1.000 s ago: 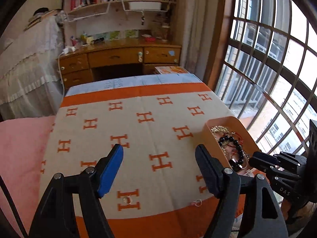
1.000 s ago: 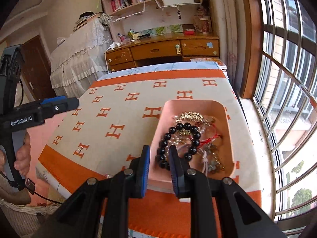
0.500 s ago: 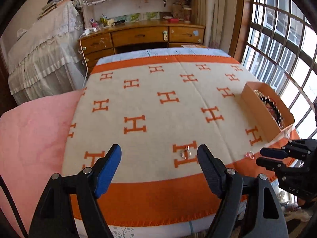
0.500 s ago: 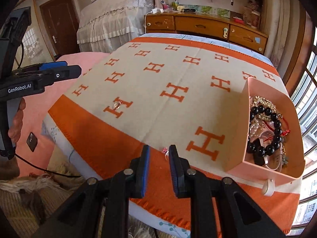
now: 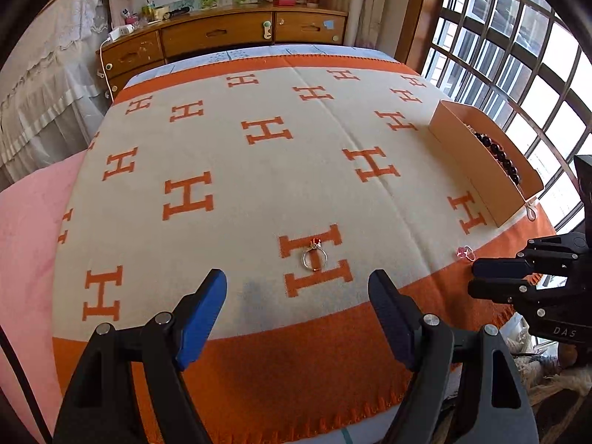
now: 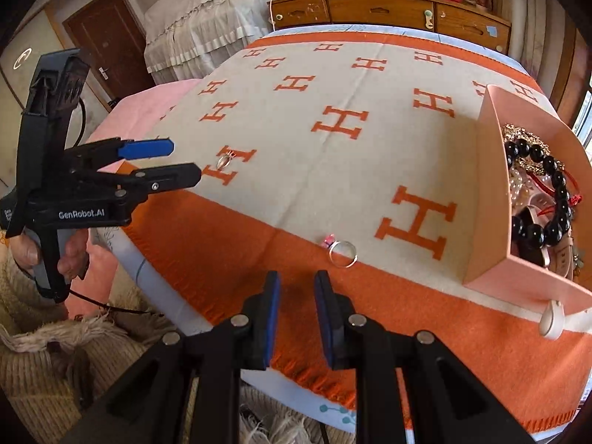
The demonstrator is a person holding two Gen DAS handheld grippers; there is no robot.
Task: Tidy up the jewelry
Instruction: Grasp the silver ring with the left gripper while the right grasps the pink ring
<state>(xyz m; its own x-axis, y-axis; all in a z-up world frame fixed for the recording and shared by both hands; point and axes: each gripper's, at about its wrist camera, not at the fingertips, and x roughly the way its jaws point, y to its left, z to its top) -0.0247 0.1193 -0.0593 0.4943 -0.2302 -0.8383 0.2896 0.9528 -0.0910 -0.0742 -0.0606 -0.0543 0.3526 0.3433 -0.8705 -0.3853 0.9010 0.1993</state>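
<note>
A silver ring with a small red stone (image 5: 314, 256) lies on an orange H of the blanket, just ahead of my open, empty left gripper (image 5: 298, 290); it also shows in the right wrist view (image 6: 224, 160). A second ring with a pink stone (image 6: 341, 251) lies at the blanket's orange border, just ahead of my right gripper (image 6: 296, 288), whose jaws are a narrow gap apart and empty; this ring also shows in the left wrist view (image 5: 465, 252). A pink open box (image 6: 488, 185) at the right holds a black bead bracelet (image 6: 544, 192) and several other pieces.
The beige and orange blanket (image 5: 259, 185) covers the bed. A wooden desk with drawers (image 5: 222, 37) stands beyond the far end, a barred window (image 5: 518, 55) at the right. The left gripper (image 6: 162, 162) shows in the right wrist view, the right gripper (image 5: 477, 277) in the left.
Both grippers have pulled back from the box toward the near edge of the bed and lowered. Each ring now lies just ahead of a gripper. Jaw openings are unchanged.
</note>
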